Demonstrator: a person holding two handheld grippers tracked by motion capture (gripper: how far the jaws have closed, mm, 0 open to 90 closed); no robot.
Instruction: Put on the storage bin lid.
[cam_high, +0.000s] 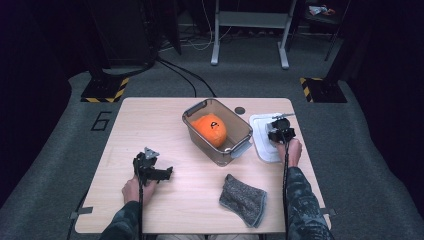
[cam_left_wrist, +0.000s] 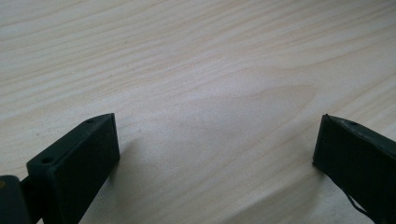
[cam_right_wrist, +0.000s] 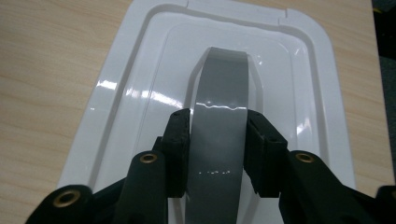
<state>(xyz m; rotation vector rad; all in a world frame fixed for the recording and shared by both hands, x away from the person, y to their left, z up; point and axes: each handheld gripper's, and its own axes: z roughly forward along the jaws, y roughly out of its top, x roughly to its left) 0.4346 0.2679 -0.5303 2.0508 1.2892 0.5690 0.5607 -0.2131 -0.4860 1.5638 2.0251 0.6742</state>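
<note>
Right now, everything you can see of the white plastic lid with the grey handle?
The white plastic lid is glossy, rectangular with rounded corners, a raised rim and a stepped centre. It lies flat on the pale wooden table, right of the clear plastic bin. A grey handle strap runs down its middle. The right gripper has its jaws closed on that strap from both sides.

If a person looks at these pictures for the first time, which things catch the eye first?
First the orange ball inside the clear bin at the table's middle. Next the right gripper, closed on the grey handle of the white lid lying right of the bin. A grey cloth lies near the front edge.
</note>
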